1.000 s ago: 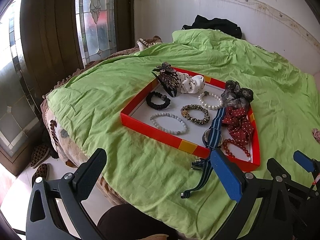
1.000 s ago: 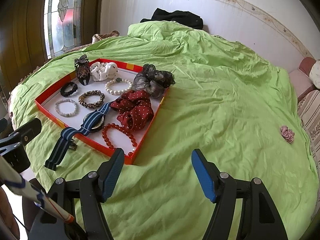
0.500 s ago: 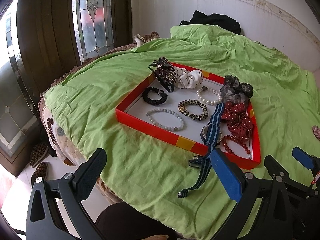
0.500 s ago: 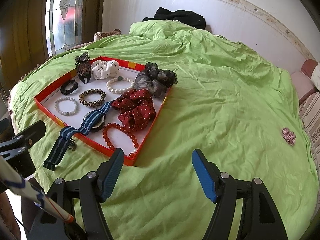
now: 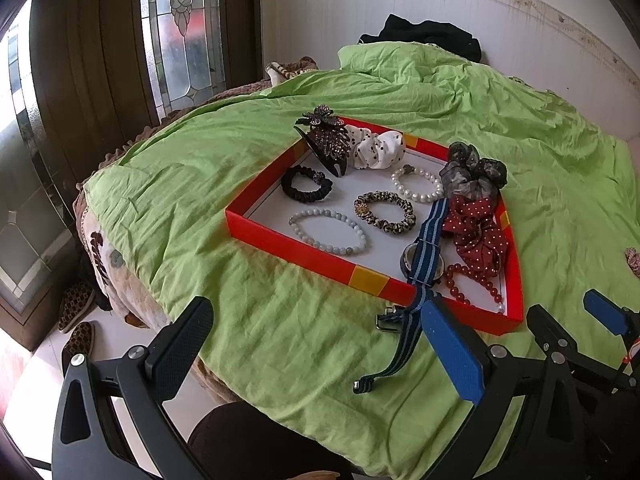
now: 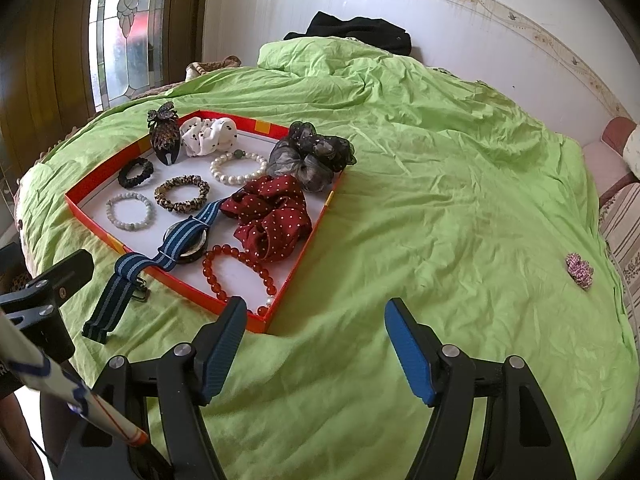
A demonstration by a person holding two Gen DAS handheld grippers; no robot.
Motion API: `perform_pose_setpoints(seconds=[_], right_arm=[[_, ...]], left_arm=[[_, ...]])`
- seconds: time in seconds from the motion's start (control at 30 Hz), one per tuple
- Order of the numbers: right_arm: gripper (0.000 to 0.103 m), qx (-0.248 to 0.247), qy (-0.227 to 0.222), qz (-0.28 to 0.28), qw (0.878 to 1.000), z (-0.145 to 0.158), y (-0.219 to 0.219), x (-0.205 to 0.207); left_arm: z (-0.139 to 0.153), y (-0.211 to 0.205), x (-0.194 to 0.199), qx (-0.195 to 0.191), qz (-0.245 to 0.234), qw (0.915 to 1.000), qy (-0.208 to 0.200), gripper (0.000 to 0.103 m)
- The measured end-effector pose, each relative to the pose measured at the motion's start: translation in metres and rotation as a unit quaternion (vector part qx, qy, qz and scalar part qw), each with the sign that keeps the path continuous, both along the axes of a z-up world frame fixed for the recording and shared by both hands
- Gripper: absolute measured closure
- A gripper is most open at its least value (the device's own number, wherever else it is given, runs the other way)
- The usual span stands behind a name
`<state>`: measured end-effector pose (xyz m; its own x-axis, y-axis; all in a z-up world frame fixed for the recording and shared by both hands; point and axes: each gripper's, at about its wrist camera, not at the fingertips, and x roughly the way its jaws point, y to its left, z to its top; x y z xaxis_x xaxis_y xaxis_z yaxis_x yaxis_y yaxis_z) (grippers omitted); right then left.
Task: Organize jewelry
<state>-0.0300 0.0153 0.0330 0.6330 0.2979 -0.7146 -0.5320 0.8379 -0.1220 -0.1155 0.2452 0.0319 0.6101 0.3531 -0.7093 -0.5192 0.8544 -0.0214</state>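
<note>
Left wrist view: the left gripper [image 5: 316, 352] hangs with its jaws spread wide and nothing between them, above the near edge of the green bedspread [image 5: 248, 312]. Ahead of it and slightly to its right lies the red tray [image 5: 316, 254], and most of the jewelry is already inside: a white bead bracelet [image 5: 327, 232], a leopard-print scrunchie [image 5: 385, 213], a pearl bracelet [image 5: 418, 184], a black scrunchie [image 5: 306, 189], a butterfly hair claw [image 5: 326, 140], a white dotted scrunchie [image 5: 376, 146], a grey organza scrunchie [image 5: 472, 174], a red dotted scrunchie [image 5: 478, 232] and a red bead bracelet [image 5: 472, 286].

The striped-strap watch [image 5: 422, 260] is only half in: its face rests in the tray, while the strap spills over the near wall onto the bedspread, just ahead of the left gripper's right finger.

In the right wrist view, the right gripper [image 6: 312, 348] is likewise spread and empty, with the tray's near corner just ahead of its left finger. Well off to its right, a small pink flower-shaped piece [image 6: 579, 270] lies alone on the bedspread.

So the sorting looks nearly done; what seems left is tucking the watch strap inside and fetching that stray piece.
</note>
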Motion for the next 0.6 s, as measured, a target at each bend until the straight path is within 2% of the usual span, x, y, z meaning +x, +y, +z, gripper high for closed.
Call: perform_pose_setpoints(seconds=[0.6], right_arm=[[0.026, 0.022, -0.001, 0.002, 1.0, 0.007, -0.008, -0.004]], left_arm=[[0.009, -0.012, -0.005, 0.008, 0.003, 1.0, -0.004, 0.0]])
